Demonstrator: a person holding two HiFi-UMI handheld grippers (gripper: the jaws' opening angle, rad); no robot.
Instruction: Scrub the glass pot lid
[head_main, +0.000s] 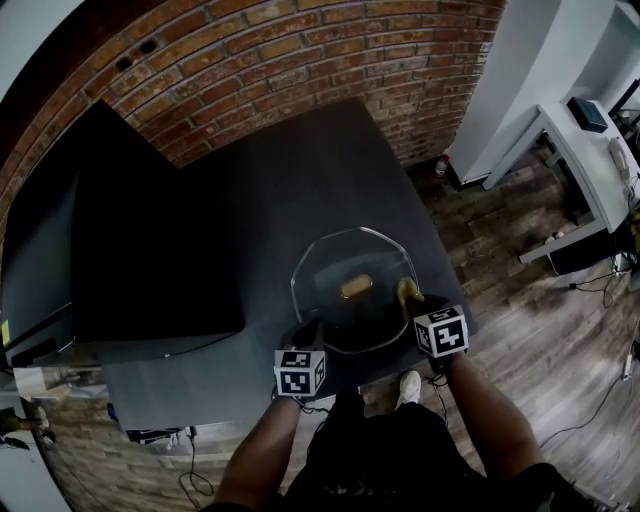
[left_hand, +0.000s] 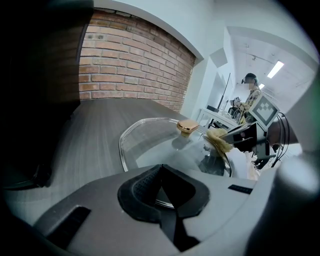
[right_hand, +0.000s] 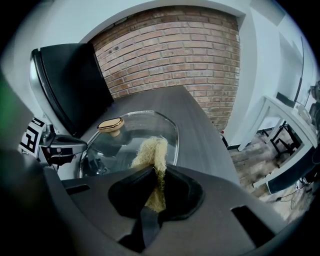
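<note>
Lid: glass pot lid sits on the dark table, near the front edge (gold knob on top) | Left gripper: pinched on the lid's near rim | Right gripper: squeezing a yellow scrub pad, pad on the glass

Glass pot lid, clear, with a gold knob at its centre, is laid on the near end of a dark counter. The left gripper is set at the lid's near rim. The right gripper is set at its right edge, with a yellow scrubber seen against the glass. A brick wall is seen behind, and a wooden floor and a white desk to the right.
</note>
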